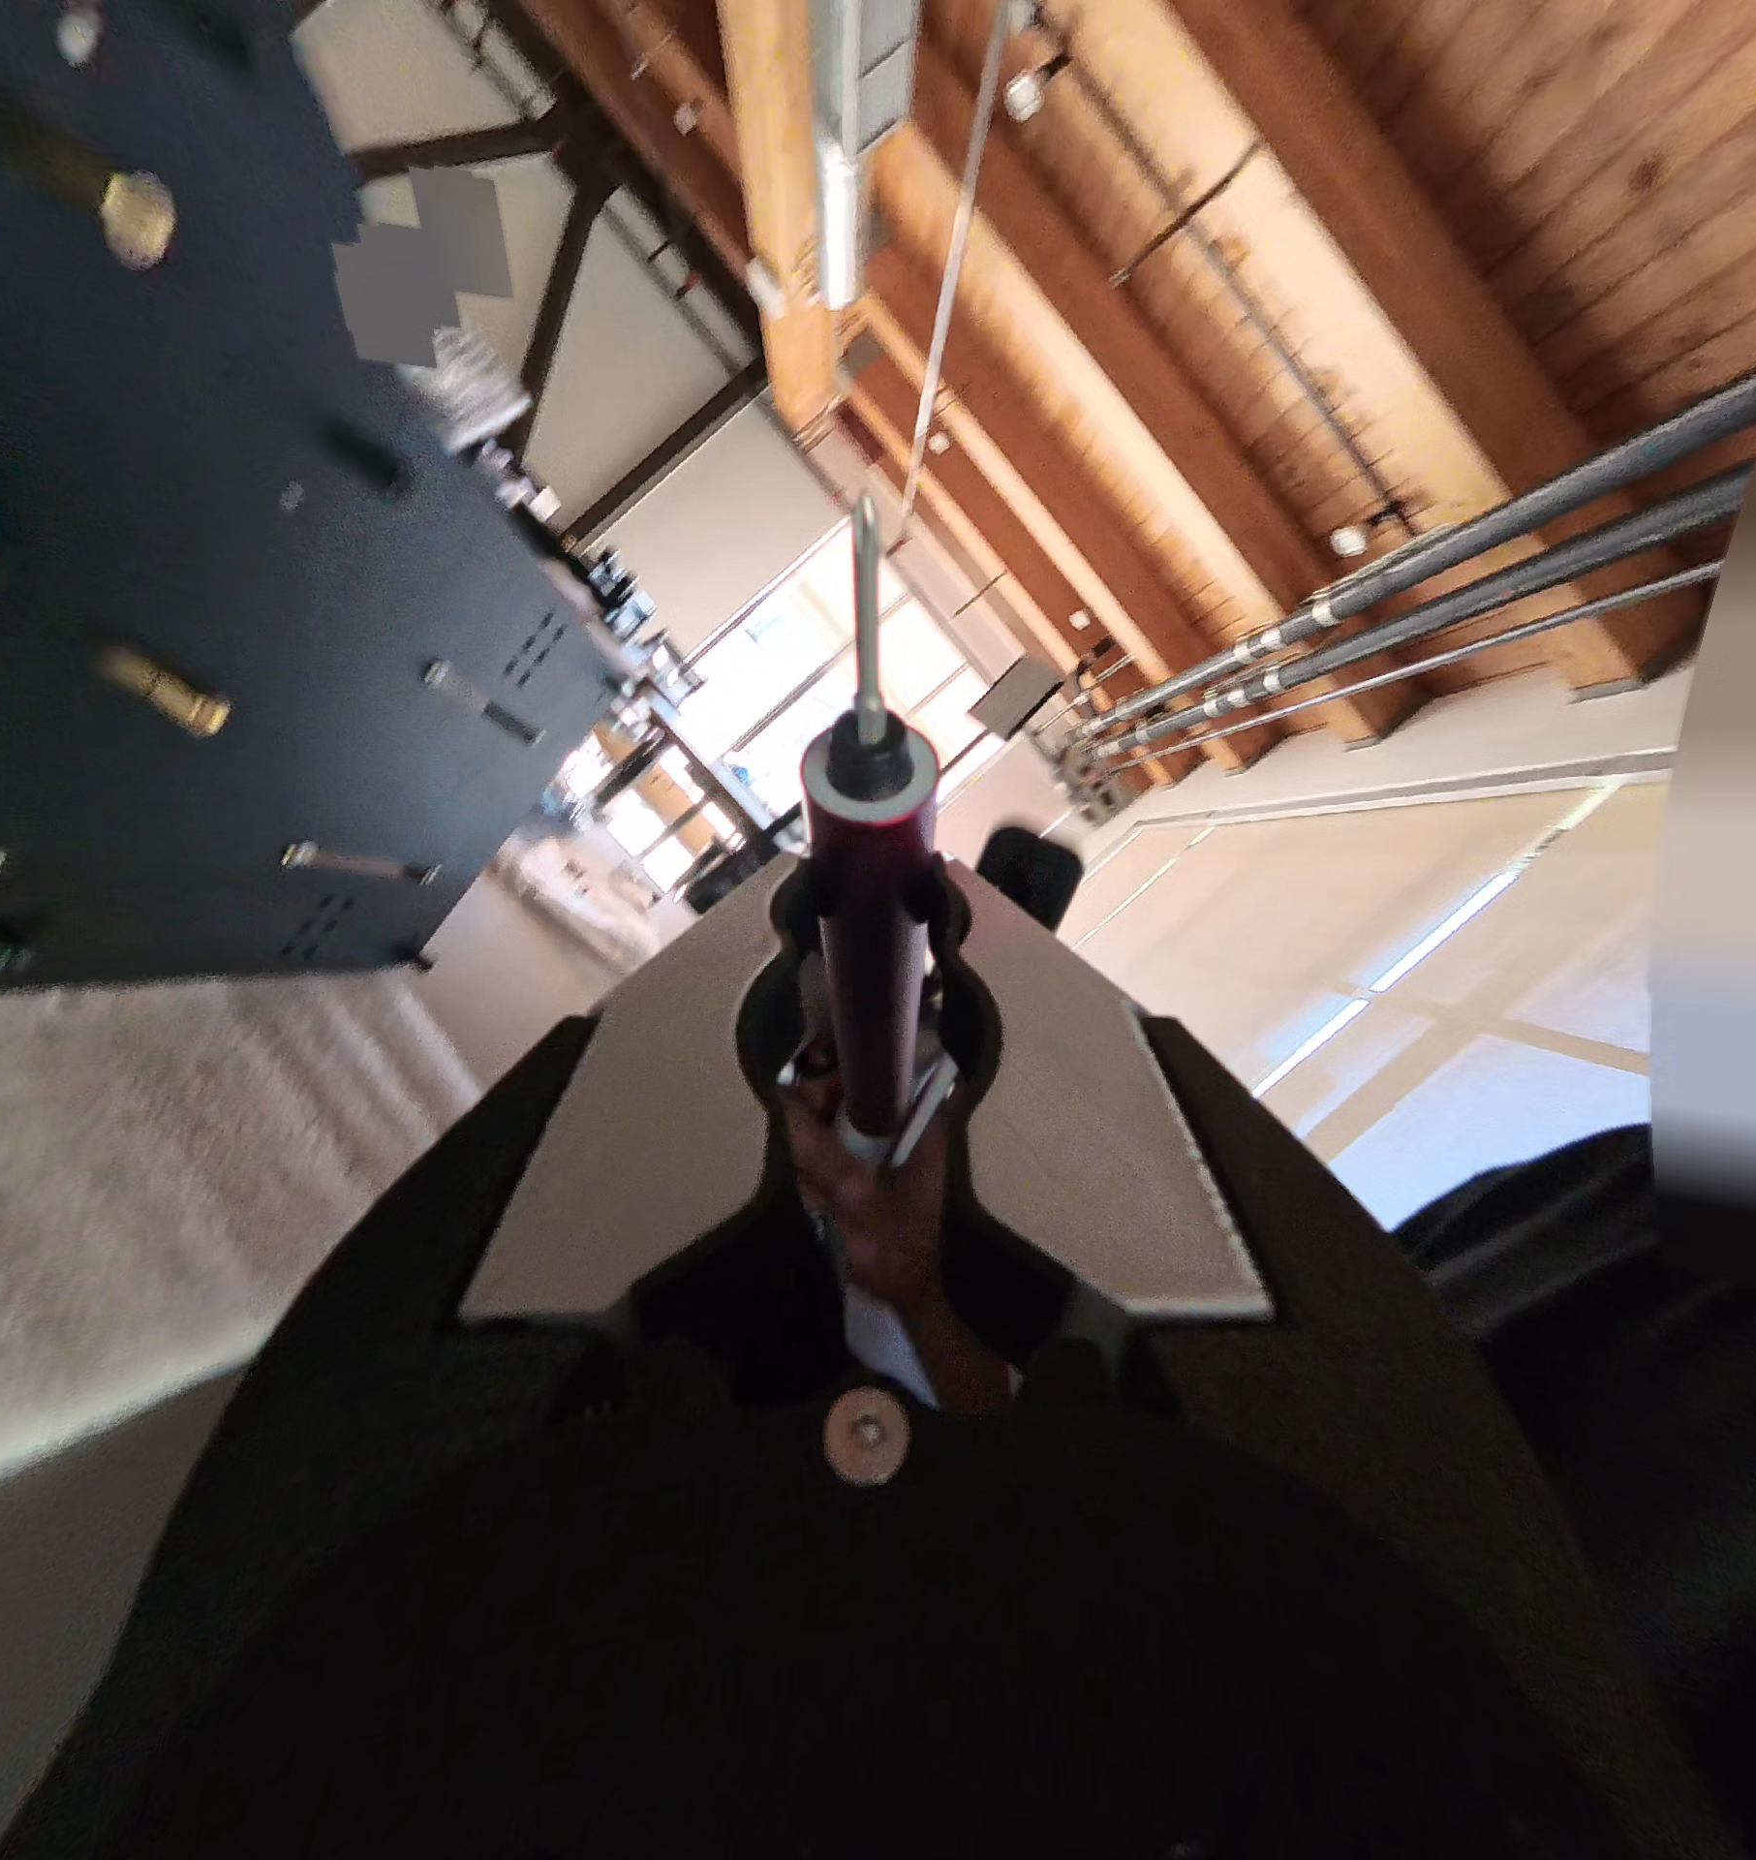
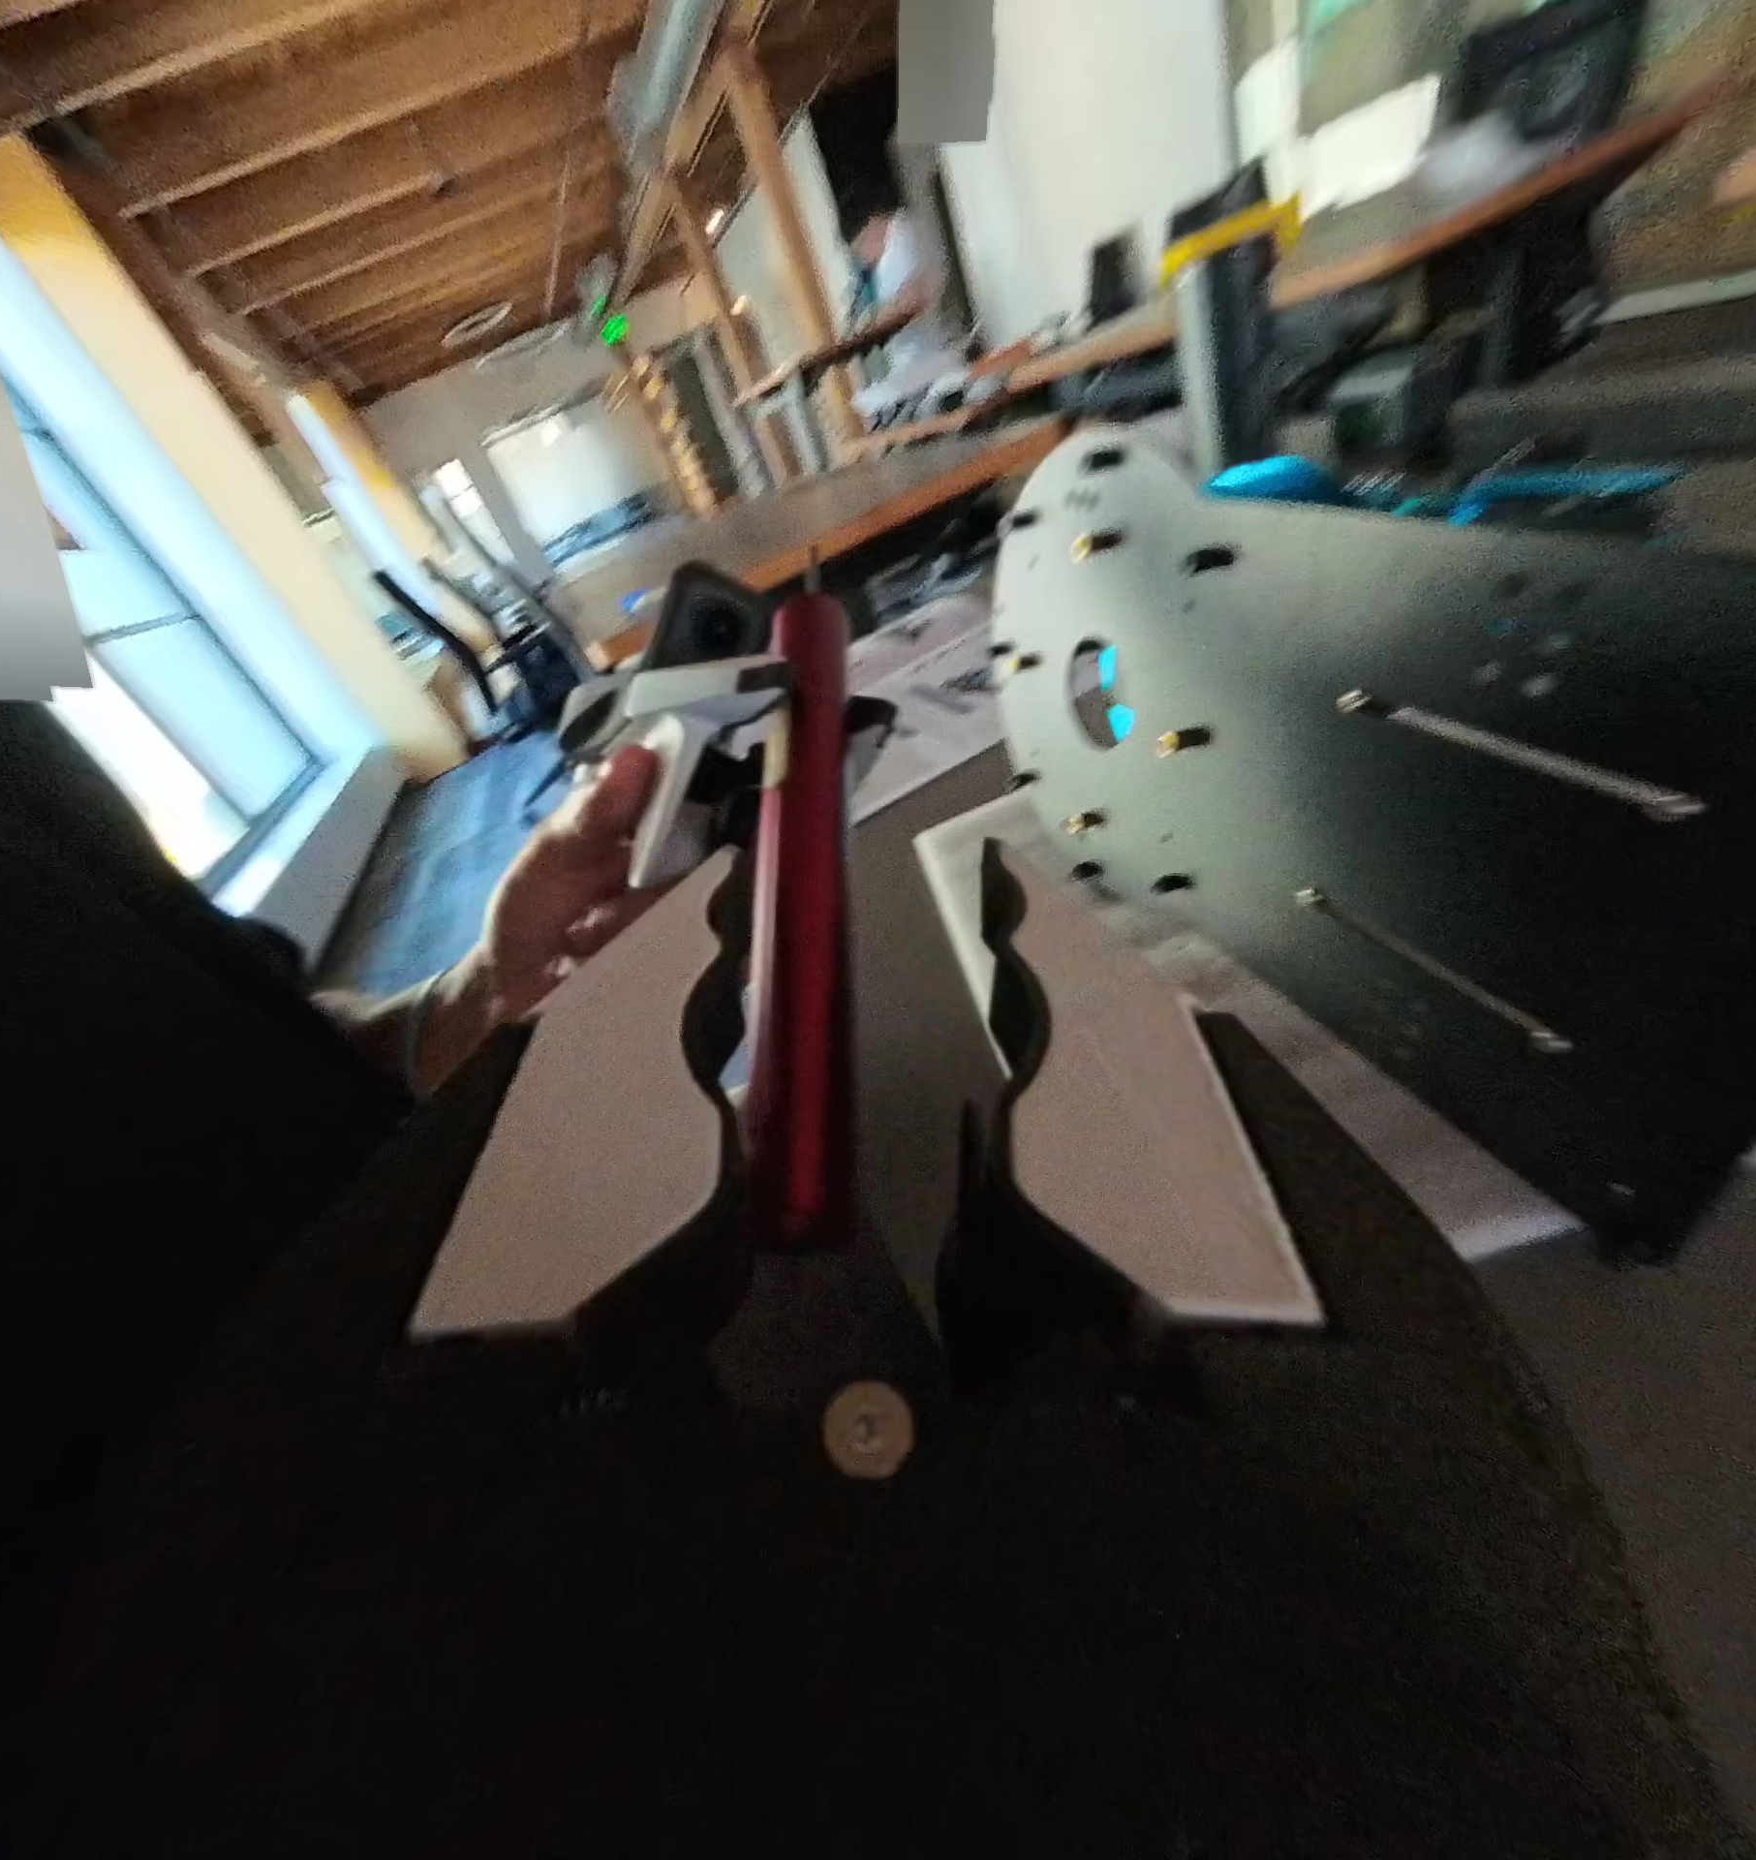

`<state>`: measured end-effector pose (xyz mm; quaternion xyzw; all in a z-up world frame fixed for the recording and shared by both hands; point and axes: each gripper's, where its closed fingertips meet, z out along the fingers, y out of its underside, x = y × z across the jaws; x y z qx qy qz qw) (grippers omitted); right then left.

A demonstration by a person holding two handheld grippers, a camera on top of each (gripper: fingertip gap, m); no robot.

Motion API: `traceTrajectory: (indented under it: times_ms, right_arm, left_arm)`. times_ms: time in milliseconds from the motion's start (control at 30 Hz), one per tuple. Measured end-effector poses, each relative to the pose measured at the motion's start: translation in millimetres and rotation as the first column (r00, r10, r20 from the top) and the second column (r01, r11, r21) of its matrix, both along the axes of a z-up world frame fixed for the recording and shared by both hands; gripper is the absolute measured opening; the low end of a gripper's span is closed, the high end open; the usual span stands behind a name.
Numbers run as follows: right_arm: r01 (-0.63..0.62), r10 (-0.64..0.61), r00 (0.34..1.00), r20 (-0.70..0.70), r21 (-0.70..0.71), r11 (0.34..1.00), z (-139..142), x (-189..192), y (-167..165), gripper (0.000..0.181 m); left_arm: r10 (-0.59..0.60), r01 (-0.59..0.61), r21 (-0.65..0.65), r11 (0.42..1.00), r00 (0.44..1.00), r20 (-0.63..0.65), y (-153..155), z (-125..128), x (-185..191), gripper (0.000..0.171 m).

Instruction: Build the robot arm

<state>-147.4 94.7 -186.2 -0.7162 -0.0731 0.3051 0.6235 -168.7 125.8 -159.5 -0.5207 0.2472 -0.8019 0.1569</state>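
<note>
My left gripper [image 1: 865, 891] is shut on a red-handled screwdriver [image 1: 868, 966]. Its metal bit [image 1: 865, 614] points away, toward the wooden ceiling. In the right wrist view the same screwdriver [image 2: 801, 926] runs lengthwise between my right gripper's [image 2: 848, 866] fingers. The jaws stand apart; the handle lies against the left finger [image 2: 612, 1087], with a gap to the right one. The left gripper [image 2: 672, 705] and the hand [image 2: 572, 886] holding it show farther off, clamped on the handle's far part. A black metal chassis [image 1: 199, 604] is at the left of the left wrist view.
The black chassis [image 2: 1357, 805] with brass standoffs [image 2: 1180, 743], slots and a round hole lies just right of my right gripper. Long wooden workbenches [image 2: 954, 473] with equipment, chairs [image 2: 491, 644] and bright windows [image 2: 149, 624] stand behind. Grey pipes [image 1: 1457, 614] run under the ceiling beams.
</note>
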Motion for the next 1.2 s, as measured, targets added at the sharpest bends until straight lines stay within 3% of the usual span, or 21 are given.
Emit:
traceTrajectory:
  times_ms: [67, 100, 167, 267, 367, 433, 467, 533, 600, 667, 800, 1067, 1200]
  right_arm:
    - [0.214, -0.213, 0.977, -0.029, 0.103, 0.971, 7, 24, -16, 0.047]
    - [0.255, -0.241, 0.964, -0.113, 0.134, 0.958, 8, 25, -27, 0.046]
    - [0.254, -0.212, 0.938, -0.275, 0.131, 0.958, -1, 7, -37, 0.063]
    - [0.228, -0.141, 0.872, -0.468, 0.133, 0.965, -11, -29, -26, 0.061]
    - [0.206, -0.012, 0.831, -0.556, 0.288, 0.935, 34, -55, -10, 0.061]
    - [0.187, 0.026, 0.847, -0.531, 0.343, 0.920, 57, -63, -5, 0.061]
    - [0.244, -0.011, 0.850, -0.527, 0.374, 0.895, 64, -59, -9, 0.048]
    - [0.304, -0.079, 0.854, -0.514, 0.371, 0.877, 62, -51, -16, 0.030]
    - [0.335, -0.137, 0.866, -0.482, 0.354, 0.873, 55, -45, -25, 0.019]
    - [0.346, -0.158, 0.876, -0.455, 0.365, 0.864, 50, -44, -37, 0.019]
    - [0.395, -0.239, 0.879, -0.412, 0.347, 0.851, 39, -37, -47, 0.019]
    - [0.396, -0.254, 0.886, -0.389, 0.347, 0.850, 38, -24, -12, 0.020]
    - [0.365, -0.238, 0.905, -0.353, 0.353, 0.862, 49, -21, -4, 0.021]
  left_arm:
    - [0.028, -0.031, 0.039, 0.999, 0.995, 0.093, 8, 21, -6, 0.018]
    - [0.045, -0.053, 0.054, 0.997, 0.989, 0.140, 12, 32, -8, 0.018]
    - [0.053, -0.065, 0.056, 0.996, 0.979, 0.197, 16, 45, -10, 0.018]
    - [0.039, -0.046, 0.025, 0.999, 0.969, 0.242, 16, 57, -11, 0.019]
    - [-0.073, 0.071, 0.018, 0.997, 0.949, 0.307, -9, 64, -14, 0.019]
    - [-0.120, 0.110, 0.050, 0.993, 0.946, 0.300, -28, 58, -14, 0.019]
    - [-0.139, 0.129, 0.054, 0.990, 0.945, 0.297, -34, 55, -15, 0.019]
    - [-0.188, 0.173, 0.076, 0.982, 0.941, 0.282, -44, 49, -18, 0.019]
    - [-0.242, 0.202, 0.185, 0.962, 0.942, 0.231, -58, 41, -20, 0.020]
    - [-0.300, 0.254, 0.250, 0.934, 0.939, 0.169, -67, 32, -22, 0.021]
    - [-0.325, 0.286, 0.248, 0.926, 0.936, 0.136, -51, 21, -27, 0.019]
    - [-0.333, 0.324, 0.073, 0.943, 0.915, 0.227, -23, 11, -16, 0.018]
    - [-0.339, 0.317, 0.130, 0.940, 0.914, 0.222, -29, 19, -8, 0.018]
